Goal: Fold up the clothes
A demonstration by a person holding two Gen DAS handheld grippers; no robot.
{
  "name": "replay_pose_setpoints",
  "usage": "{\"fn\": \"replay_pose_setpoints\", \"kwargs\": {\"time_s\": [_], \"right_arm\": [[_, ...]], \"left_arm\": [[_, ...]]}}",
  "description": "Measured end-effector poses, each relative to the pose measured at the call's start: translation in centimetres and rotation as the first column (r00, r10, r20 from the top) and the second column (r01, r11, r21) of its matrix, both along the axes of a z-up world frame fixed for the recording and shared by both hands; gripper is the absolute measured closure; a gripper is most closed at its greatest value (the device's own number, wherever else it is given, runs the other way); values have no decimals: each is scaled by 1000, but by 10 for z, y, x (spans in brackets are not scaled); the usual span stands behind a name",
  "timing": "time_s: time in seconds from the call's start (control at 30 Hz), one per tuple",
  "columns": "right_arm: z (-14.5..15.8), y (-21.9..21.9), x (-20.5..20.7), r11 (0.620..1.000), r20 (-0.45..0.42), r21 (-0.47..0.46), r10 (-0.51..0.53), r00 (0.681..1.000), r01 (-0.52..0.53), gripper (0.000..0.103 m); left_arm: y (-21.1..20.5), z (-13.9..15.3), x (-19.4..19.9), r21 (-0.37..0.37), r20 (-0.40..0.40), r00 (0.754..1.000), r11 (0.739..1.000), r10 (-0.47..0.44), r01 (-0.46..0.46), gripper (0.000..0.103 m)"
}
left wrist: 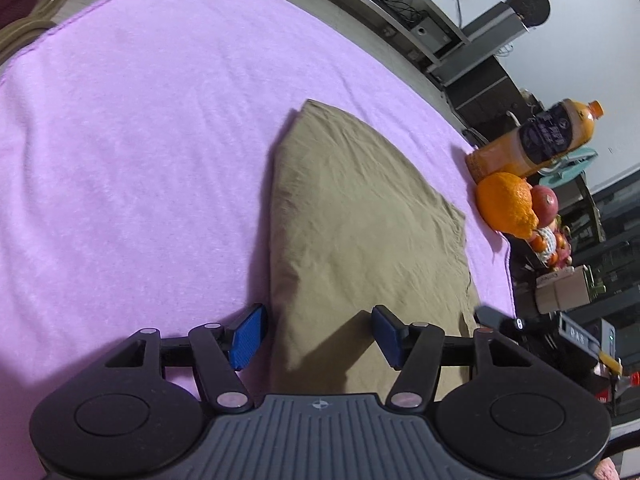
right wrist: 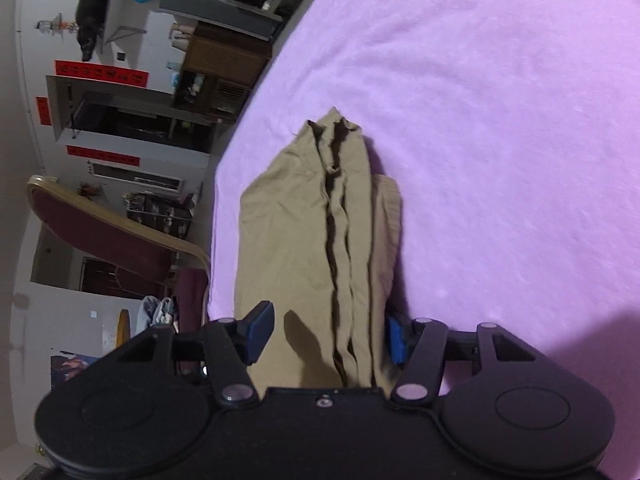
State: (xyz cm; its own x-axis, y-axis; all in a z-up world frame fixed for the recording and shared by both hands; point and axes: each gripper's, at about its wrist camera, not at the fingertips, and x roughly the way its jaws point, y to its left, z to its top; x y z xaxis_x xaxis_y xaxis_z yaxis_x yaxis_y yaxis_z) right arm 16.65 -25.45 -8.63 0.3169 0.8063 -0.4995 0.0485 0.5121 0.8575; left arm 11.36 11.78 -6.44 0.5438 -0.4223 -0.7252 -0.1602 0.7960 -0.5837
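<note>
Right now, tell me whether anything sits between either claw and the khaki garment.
Nothing visible does. The khaki garment lies directly between the left claw pads and the right claw pads. The orange and juice bottle sit beside it.

Black left gripper (left wrist: 318, 334) and right gripper (right wrist: 328, 332): blue ribbed pads, silver pivot screws, round side discs.

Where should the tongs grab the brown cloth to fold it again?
Probably the near short edge of the brown cloth, coming down from above. It lies flat on the purple blanket, and that edge already sits between the open left tongs.
</note>
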Motion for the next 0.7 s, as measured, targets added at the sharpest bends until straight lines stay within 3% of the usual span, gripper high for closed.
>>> {"fn": "replay_pose_setpoints", "kwargs": {"time_s": [0.1,0.17,0.27,0.4,0.57,0.7], "right_arm": [[2,9,-3,999,25,-36,-22,999,23,52],[6,13,-7,991,38,-125,-40,998,44,81],[15,27,-15,969,103,-238,-42,994,65,89],[43,51,-30,918,209,-388,-1,978,84,92],[92,42,-63,912,296,-400,30,955,95,92],[122,4,-100,918,333,-365,-30,943,158,92]], "left_arm": [[-1,-2,0,-10,12,1000,1000,-10,10,46],[-6,-1,-1,-9,23,999,1000,-29,29,54],[-18,7,-5,54,68,995,996,-70,66,63],[-35,26,-14,151,138,984,984,-112,91,73],[-63,65,-40,223,214,963,968,-164,116,75],[-102,93,-59,228,265,938,960,-224,165,76]]}}
